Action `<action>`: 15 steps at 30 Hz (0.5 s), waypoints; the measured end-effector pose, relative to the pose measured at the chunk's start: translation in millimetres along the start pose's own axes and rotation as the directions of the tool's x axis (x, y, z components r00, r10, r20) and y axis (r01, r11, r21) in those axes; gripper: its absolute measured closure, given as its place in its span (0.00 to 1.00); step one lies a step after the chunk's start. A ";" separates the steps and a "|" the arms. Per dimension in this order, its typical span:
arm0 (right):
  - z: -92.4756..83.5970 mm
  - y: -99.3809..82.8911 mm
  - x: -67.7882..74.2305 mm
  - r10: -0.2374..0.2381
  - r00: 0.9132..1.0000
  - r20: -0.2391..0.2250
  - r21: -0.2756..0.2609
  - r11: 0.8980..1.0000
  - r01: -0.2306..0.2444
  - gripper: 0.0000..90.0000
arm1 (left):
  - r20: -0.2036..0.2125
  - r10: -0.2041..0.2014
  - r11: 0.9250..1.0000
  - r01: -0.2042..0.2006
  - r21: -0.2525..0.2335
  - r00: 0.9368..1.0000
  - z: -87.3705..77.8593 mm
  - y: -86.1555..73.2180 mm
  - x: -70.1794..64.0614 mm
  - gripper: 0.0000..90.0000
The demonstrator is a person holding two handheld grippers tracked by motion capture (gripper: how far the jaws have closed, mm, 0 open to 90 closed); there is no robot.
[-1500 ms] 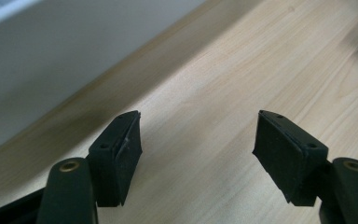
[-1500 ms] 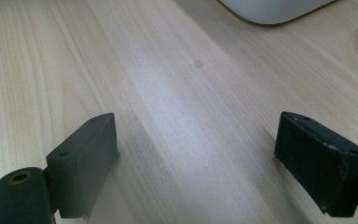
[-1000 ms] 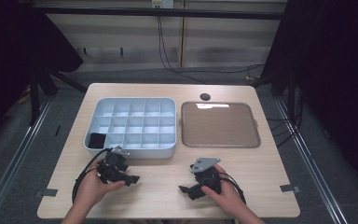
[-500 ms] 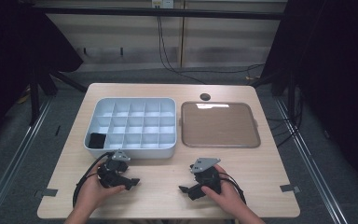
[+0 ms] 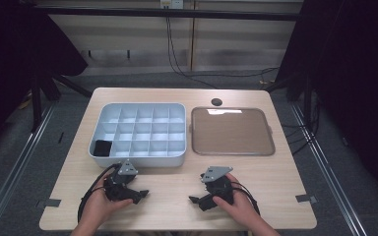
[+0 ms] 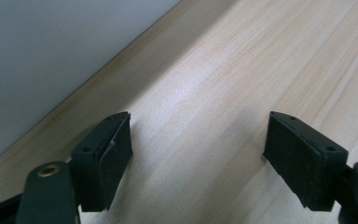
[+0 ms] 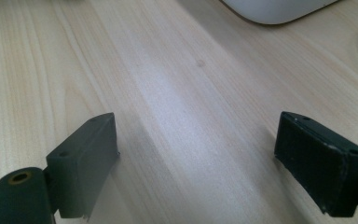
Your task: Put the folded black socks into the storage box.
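A: What lies around the grippers?
B: A white gridded plastic organizer [image 5: 137,133] at twelve o'clock of the left gripper [image 5: 139,194], holding a black block [image 5: 102,147]; a smooth brown tray [image 5: 232,132] beside it.
A: Jaws?
B: The left gripper's just opened wide, empty; the right gripper [image 5: 195,200] wide too, over bare pale wood table [image 5: 172,187].

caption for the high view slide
Two hand-held claws, left and right, rest open on the table below a compartment box.
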State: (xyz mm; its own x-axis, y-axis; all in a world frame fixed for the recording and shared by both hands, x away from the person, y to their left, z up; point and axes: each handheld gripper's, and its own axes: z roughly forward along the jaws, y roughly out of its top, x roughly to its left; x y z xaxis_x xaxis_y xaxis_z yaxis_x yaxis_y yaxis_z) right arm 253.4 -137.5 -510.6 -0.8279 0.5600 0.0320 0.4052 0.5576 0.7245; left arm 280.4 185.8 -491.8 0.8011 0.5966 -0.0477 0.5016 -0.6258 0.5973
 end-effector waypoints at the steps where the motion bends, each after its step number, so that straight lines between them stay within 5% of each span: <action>1: 0.0 0.0 0.1 0.001 1.000 0.001 -0.001 1.000 -0.001 0.14 | -0.001 0.006 1.000 -0.006 -0.003 1.000 0.1 -0.8 -0.7 0.24; 15: 0.0 0.0 0.0 0.000 1.000 0.000 0.000 1.000 0.000 0.14 | -0.009 0.015 0.996 -0.016 -0.087 1.000 3.7 -9.5 -1.0 0.19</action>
State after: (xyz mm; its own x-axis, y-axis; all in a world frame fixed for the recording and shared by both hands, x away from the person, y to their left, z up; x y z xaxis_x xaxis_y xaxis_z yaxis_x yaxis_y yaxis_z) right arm 253.3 -137.5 -510.6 -0.8278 0.5601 0.0323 0.4054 0.5573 0.7246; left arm 276.1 189.3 -500.4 0.8058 0.5913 -0.0315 0.4585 -0.5895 0.6650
